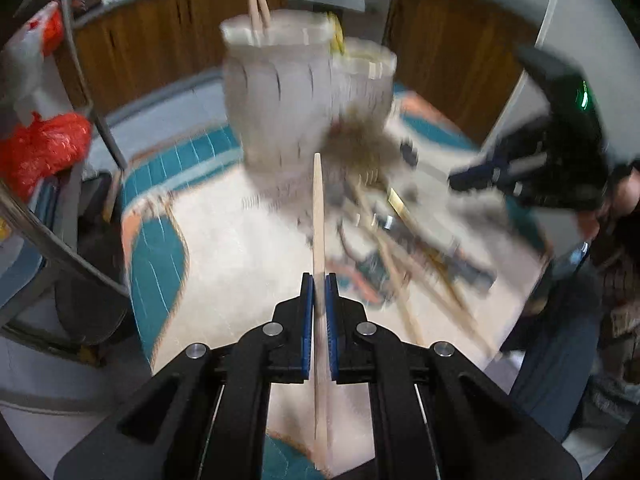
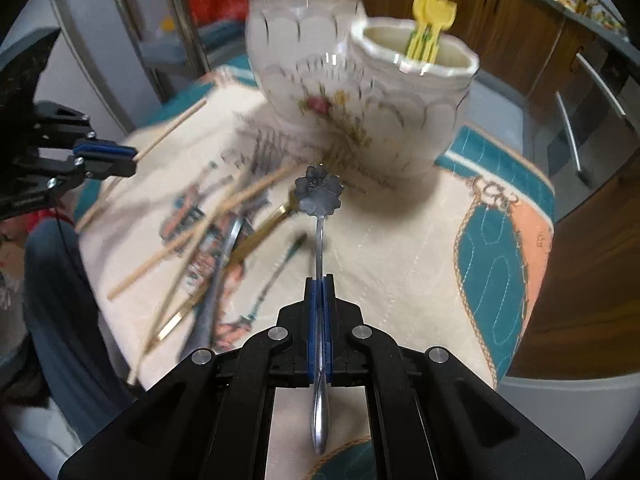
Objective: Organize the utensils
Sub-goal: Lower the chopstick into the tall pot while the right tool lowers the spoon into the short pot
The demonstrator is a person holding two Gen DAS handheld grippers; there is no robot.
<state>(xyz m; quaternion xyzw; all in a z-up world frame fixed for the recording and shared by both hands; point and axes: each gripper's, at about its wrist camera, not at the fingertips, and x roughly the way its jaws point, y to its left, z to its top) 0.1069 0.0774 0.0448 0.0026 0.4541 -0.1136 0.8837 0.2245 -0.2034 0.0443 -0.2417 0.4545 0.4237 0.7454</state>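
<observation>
We see a round table (image 2: 420,240) under a patterned cloth, bearing two joined ceramic holders (image 2: 360,92), one with yellow forks (image 2: 430,12). Loose utensils (image 2: 208,240) lie beside them. Our left gripper (image 1: 319,280) clamps a chopstick (image 1: 318,208); our right gripper (image 2: 319,284) clamps a flower-ended spoon (image 2: 319,196).

Two vases (image 2: 360,92), perhaps two yellow forks (image 2: 430,20)

A patterned teal-and-cream tablecloth (image 2: 400,248) covers the table. Brown wooden cabinets (image 1: 160,40) stand at twelve o'clock; a red plastic bag (image 1: 40,152) sits at nine o'clock.
</observation>
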